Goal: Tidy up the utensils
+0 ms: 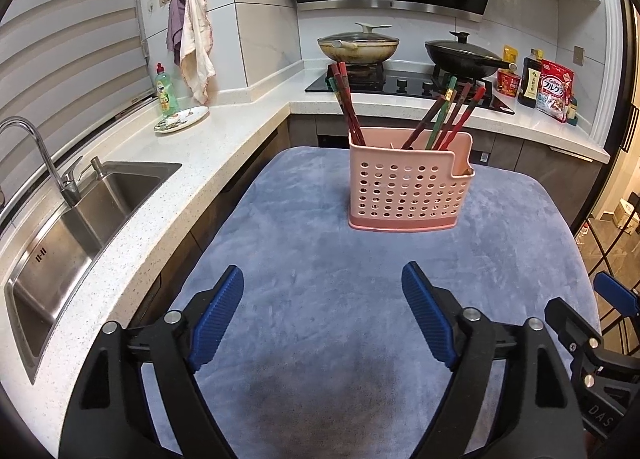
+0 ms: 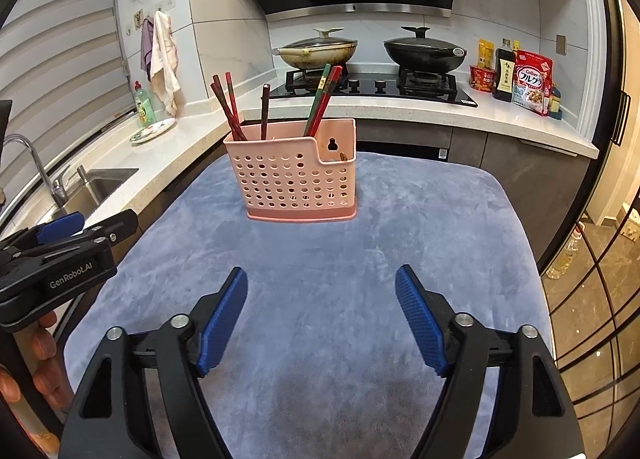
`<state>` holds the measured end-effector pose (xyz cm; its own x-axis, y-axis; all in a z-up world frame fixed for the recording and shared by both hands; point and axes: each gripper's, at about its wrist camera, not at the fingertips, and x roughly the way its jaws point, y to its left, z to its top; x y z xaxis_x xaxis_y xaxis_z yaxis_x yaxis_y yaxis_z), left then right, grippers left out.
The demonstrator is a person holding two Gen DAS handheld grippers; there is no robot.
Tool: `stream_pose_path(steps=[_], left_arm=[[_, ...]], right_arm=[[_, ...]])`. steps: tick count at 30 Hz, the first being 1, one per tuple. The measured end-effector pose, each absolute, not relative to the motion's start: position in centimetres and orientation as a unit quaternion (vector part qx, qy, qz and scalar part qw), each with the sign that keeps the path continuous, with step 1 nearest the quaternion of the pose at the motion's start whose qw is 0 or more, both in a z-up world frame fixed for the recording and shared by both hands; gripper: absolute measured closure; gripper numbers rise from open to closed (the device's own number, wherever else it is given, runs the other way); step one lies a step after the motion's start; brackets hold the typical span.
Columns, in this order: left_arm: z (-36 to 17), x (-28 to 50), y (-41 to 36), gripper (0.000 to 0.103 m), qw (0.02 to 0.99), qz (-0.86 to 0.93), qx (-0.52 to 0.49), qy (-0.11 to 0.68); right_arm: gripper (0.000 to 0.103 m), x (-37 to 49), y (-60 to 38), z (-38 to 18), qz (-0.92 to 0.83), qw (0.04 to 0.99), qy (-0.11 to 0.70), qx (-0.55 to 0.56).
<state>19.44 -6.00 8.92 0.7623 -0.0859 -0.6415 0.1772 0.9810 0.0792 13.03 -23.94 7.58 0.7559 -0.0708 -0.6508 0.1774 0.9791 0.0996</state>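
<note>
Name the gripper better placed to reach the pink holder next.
Probably the left gripper: the pink holder sits nearly straight ahead of it, but left of centre from the right gripper. Both are open and empty.

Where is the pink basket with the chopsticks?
The pink basket stands upright in the middle of the blue cloth, far side, ahead of both open tools, in front of the stove.

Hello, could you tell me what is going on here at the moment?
A person holds a two-finger tool in each hand over a blue cloth-covered table. Both the left tool and right tool are open and empty. The chopsticks all stand in the pink perforated holder; none lie loose.
</note>
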Motion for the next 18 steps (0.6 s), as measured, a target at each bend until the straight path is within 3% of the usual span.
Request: stream_pose_path(steps=[10,18], left_arm=[[8.7,19.86,-5.78,0.012,0.934,-0.064,0.07,0.345],[8.66,19.8,-6.12,0.01,0.933,-0.065,0.072,0.347]], right_arm=[[0.02,13.59,-24.53,7.43,-0.077,0.931,0.346,0.09],[0.019,13.57,-24.49,7.47,-0.082,0.931,0.345,0.083]])
